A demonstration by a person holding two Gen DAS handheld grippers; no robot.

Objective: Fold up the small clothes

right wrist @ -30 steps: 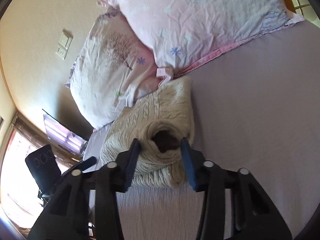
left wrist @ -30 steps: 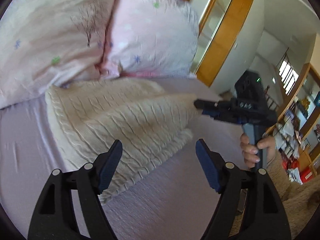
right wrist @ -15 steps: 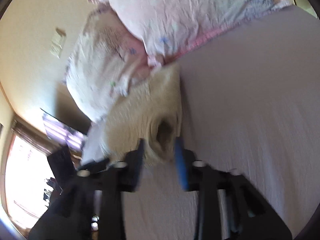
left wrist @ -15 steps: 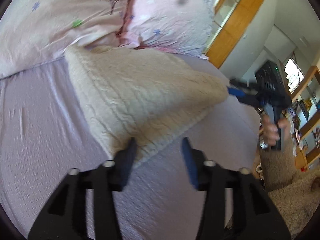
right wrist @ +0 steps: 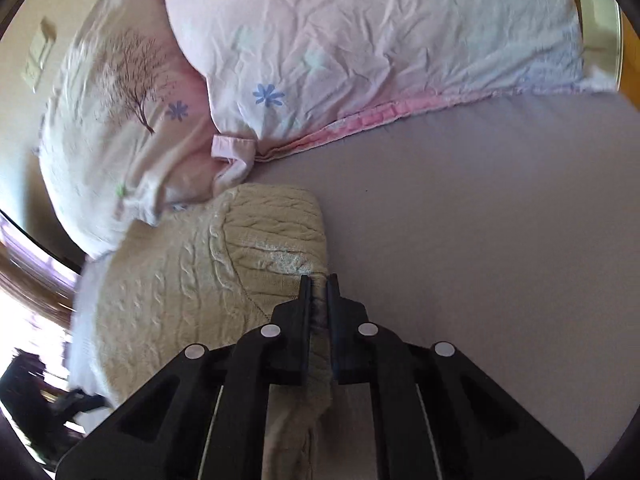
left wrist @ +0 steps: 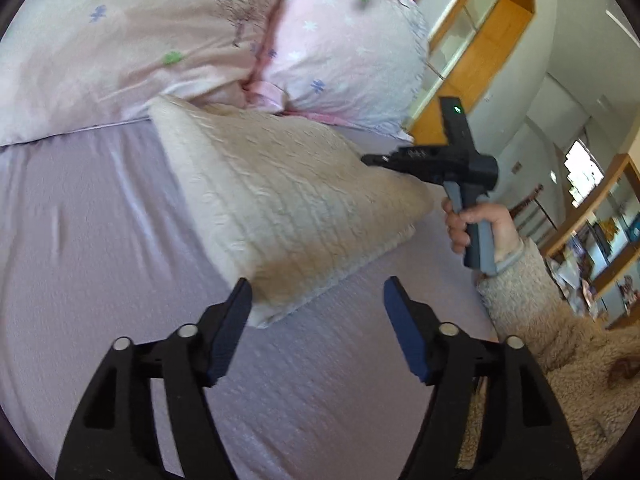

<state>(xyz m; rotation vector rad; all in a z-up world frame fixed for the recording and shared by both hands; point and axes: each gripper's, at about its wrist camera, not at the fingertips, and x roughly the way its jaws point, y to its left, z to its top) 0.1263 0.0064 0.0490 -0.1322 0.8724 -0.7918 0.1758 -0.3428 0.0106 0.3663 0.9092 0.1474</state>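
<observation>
A cream cable-knit sweater lies folded on the lilac bed sheet, its far edge against the pillows. My left gripper is open and empty, just in front of the sweater's near corner. My right gripper is shut on a fold of the sweater at its right edge. In the left wrist view the right gripper reaches over the sweater's far right side, held by a hand.
Two pale pink floral pillows lie behind the sweater. Bare sheet stretches to the right of the sweater. A wooden door frame and shelves stand beyond the bed.
My right gripper has closed on the sweater's edge; one second ago it was open around a rolled fold. My left gripper narrowed beside the sweater's corner, then opened again.
</observation>
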